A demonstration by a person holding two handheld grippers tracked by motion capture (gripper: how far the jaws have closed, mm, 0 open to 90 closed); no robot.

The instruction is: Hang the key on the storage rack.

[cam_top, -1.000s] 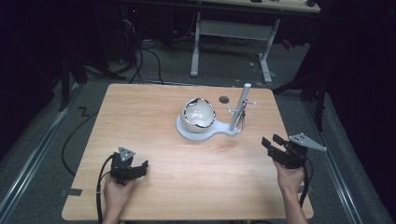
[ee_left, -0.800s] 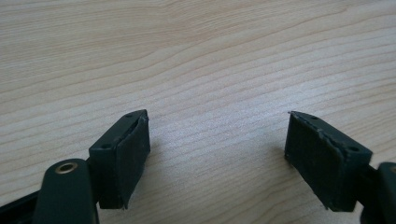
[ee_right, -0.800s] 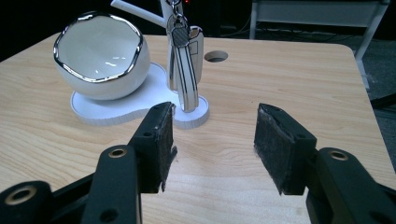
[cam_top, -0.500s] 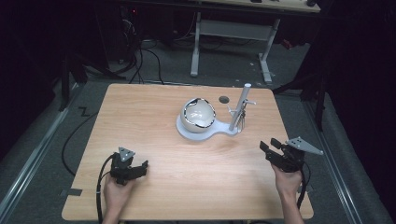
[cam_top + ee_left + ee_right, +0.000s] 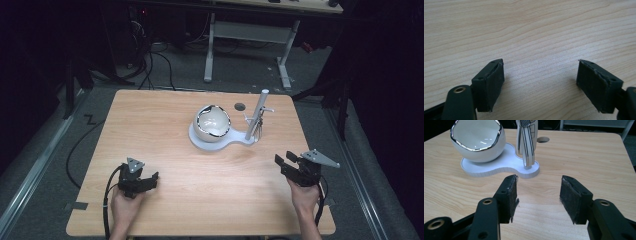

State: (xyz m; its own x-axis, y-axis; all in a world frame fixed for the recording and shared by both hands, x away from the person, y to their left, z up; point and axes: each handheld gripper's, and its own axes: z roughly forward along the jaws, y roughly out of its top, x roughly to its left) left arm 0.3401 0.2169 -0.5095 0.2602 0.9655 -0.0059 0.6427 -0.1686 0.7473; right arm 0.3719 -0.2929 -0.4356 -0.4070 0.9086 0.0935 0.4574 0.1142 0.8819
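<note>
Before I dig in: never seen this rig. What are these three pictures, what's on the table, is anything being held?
There is no robot arm here. A person holds a two-jaw gripper in each hand. The high view looks down on a wooden table: the left gripper is near the front left, the right gripper near the front right. The other two pictures come from cameras riding on the grippers, looking along their black jaws.

On the table sits a white stand carrying a white bowl with a silver rim and an upright post with utensils hanging on it. Behind it is a round hole in the tabletop.

Both grippers are open and hold nothing. The left gripper view faces bare wood; the right gripper view faces the stand.
</note>
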